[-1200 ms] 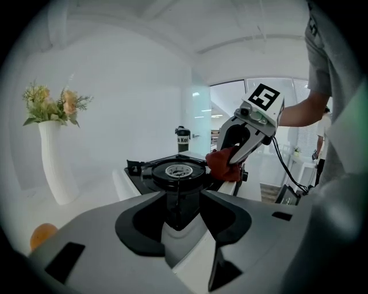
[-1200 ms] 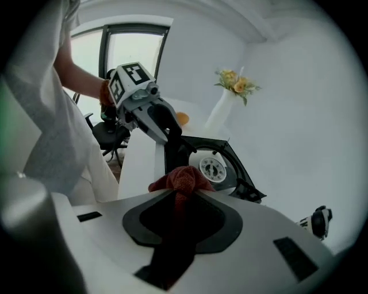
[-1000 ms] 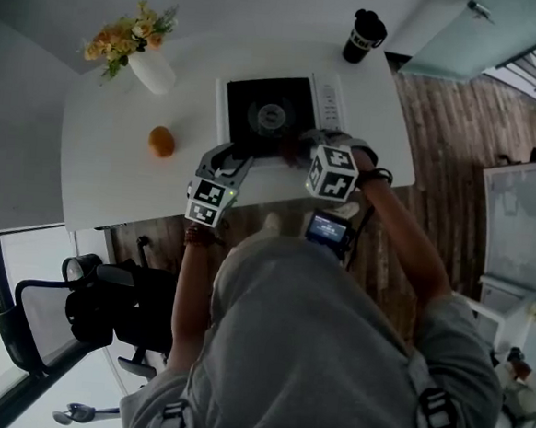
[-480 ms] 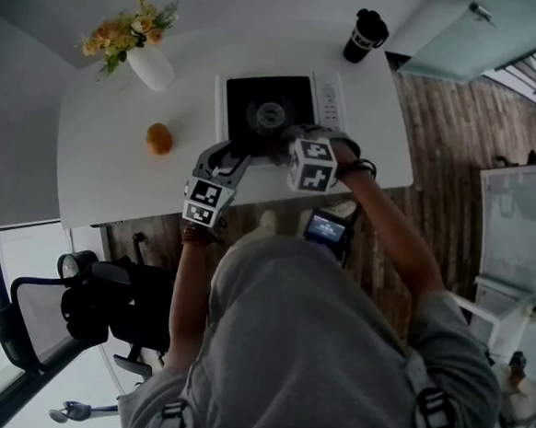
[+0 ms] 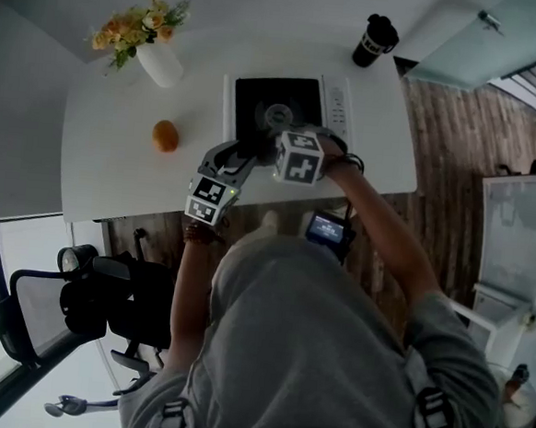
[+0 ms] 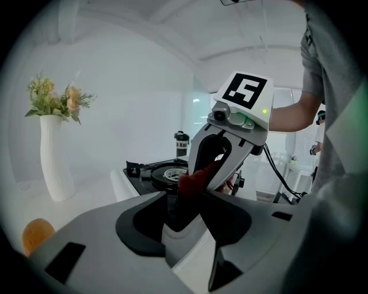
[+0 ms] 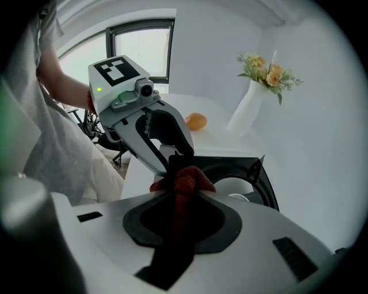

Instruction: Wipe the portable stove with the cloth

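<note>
This looks like an office or meeting room rather than a kitchen. A plain white table (image 5: 105, 168) stands on a wood-plank floor (image 5: 459, 131), with a black office chair (image 5: 112, 312) on a star base beside it. A large window (image 7: 141, 49) lights the white-walled room. The portable stove (image 5: 275, 103) sits on the table among a vase of flowers (image 5: 156, 57), an orange (image 5: 165, 136) and a travel mug (image 5: 376, 40).

The white bench (image 5: 114, 173) bears four things. A portable stove (image 5: 258, 106) sits near its middle. A white vase of flowers (image 5: 161, 64) stands at the far left, an orange (image 5: 165, 136) lies nearer, and a dark cup (image 5: 375, 40) stands far right.
</note>
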{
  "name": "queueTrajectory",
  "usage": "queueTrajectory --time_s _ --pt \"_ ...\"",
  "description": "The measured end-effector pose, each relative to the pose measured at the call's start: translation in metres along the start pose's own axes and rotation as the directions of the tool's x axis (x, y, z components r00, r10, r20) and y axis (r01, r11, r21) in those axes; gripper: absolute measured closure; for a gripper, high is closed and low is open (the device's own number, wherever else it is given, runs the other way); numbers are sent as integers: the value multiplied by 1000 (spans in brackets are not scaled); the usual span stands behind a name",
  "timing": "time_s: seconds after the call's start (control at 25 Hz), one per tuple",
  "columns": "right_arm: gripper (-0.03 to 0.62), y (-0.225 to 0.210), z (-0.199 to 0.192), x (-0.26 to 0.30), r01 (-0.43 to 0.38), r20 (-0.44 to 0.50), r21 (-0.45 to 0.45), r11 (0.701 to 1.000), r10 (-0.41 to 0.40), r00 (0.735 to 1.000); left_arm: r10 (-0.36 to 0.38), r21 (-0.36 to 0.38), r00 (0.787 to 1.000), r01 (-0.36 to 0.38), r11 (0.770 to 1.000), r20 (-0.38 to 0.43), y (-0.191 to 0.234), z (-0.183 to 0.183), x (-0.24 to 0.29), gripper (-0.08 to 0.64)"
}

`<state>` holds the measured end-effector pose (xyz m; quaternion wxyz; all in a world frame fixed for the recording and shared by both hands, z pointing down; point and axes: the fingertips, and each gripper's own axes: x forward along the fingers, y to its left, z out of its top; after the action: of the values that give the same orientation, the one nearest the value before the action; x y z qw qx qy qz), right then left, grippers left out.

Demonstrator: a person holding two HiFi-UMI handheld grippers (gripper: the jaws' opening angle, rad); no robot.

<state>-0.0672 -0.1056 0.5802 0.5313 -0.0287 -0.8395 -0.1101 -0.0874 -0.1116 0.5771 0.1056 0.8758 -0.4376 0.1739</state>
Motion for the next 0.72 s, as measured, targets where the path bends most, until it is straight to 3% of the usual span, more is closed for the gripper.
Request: queueTrajectory --time_s 0.28,0.4,0.48,0.6,0.72 --pt "502 2 -4 -8 -20 94 7 1000 19 995 -4 -17 1000 3 1000 -12 2 -2 -3 364" --pt "500 1 -14 -32 -40 137 21 999 37 990 1 -1 999 -1 1000 -48 -3 -2 -1 366" --pt "499 -10 -15 -56 -39 194 49 998 29 981 24 19 999 -24 1000 -25 -2 -1 1 383" --pt "499 -52 -24 -88 13 268 129 992 -48 962 45 17 999 -45 999 5 1 -1 0 388" --pt "497 -113 -53 -103 102 274 234 967 -166 947 41 0 999 -41 999 7 2 -1 0 391"
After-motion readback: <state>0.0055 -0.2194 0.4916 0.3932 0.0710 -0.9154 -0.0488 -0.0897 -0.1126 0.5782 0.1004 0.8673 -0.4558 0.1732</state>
